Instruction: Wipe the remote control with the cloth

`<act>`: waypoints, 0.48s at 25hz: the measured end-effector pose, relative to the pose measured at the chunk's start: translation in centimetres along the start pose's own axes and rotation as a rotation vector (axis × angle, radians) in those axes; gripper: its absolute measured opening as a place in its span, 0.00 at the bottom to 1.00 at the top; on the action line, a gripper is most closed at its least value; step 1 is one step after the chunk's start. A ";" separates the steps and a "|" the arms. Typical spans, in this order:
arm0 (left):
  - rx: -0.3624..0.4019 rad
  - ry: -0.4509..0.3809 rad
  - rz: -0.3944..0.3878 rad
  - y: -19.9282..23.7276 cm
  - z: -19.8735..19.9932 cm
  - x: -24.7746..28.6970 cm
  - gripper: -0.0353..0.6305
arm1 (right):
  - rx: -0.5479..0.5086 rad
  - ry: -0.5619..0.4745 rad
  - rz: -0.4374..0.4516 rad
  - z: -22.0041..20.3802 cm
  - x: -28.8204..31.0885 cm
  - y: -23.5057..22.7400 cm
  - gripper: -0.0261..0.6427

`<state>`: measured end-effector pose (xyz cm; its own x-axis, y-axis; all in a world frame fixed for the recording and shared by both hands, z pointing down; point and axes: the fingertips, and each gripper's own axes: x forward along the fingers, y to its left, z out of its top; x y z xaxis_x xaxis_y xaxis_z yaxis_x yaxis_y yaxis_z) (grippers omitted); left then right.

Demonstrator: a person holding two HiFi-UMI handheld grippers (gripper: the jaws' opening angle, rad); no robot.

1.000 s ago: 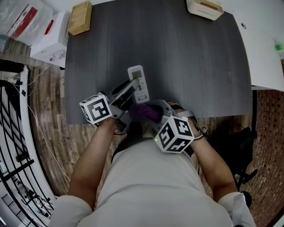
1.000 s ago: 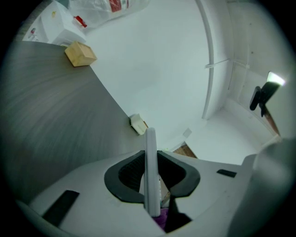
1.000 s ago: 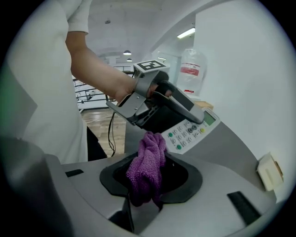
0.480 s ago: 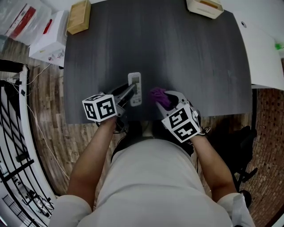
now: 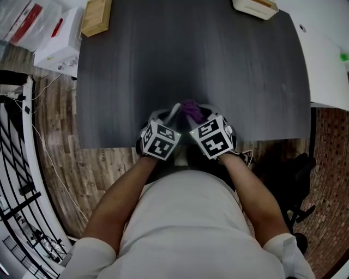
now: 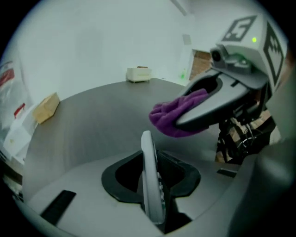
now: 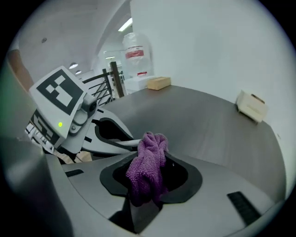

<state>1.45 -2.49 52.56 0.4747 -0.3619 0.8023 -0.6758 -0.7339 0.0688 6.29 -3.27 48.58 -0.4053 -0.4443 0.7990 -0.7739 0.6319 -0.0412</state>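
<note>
My left gripper [image 5: 172,116] is shut on the white remote control [image 6: 151,178], which stands on its thin edge between the jaws. In the head view only a pale sliver of the remote control [image 5: 174,111] shows, low over the dark table [image 5: 136,65] near its front edge. My right gripper [image 5: 199,115] is shut on a bunched purple cloth [image 7: 148,169]. The cloth [image 5: 190,109] hangs close beside the remote's tip on its right; I cannot tell whether they touch. From the left gripper view, the cloth [image 6: 175,115] sits just above and beyond the remote.
A wooden box [image 5: 96,16] lies at the table's far left corner, a cream box [image 5: 255,7] at the far right. White cartons [image 5: 57,41] stand off the table's left side, a white table [image 5: 327,60] adjoins on the right, and a black railing [image 5: 16,163] runs down the left.
Both grippers have come down and together at the table's front edge. The left one has rolled, turning the remote from flat to edge-on. The cloth now sits right beside the remote.
</note>
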 end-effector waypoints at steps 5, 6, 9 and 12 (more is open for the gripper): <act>0.104 -0.026 0.018 -0.7 -0.3 0.1 0.19 | -0.267 0.018 -0.018 1.5 1.1 1.3 0.23; 0.107 -0.032 0.021 -0.7 -0.4 0.0 0.20 | -0.298 0.029 -0.020 1.5 1.4 1.4 0.23; 0.136 -0.015 0.013 -0.9 -1.4 -0.1 0.28 | -0.329 0.087 -0.012 0.0 1.9 1.3 0.23; 0.135 0.005 0.010 -1.2 -3.1 0.0 0.35 | -0.315 0.138 0.001 -2.0 2.3 1.3 0.23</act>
<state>0.50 0.22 54.29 0.4651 -0.3673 0.8054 -0.5981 -0.8012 -0.0200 5.30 -2.18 51.62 -0.3197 -0.3666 0.8737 -0.5762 0.8073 0.1279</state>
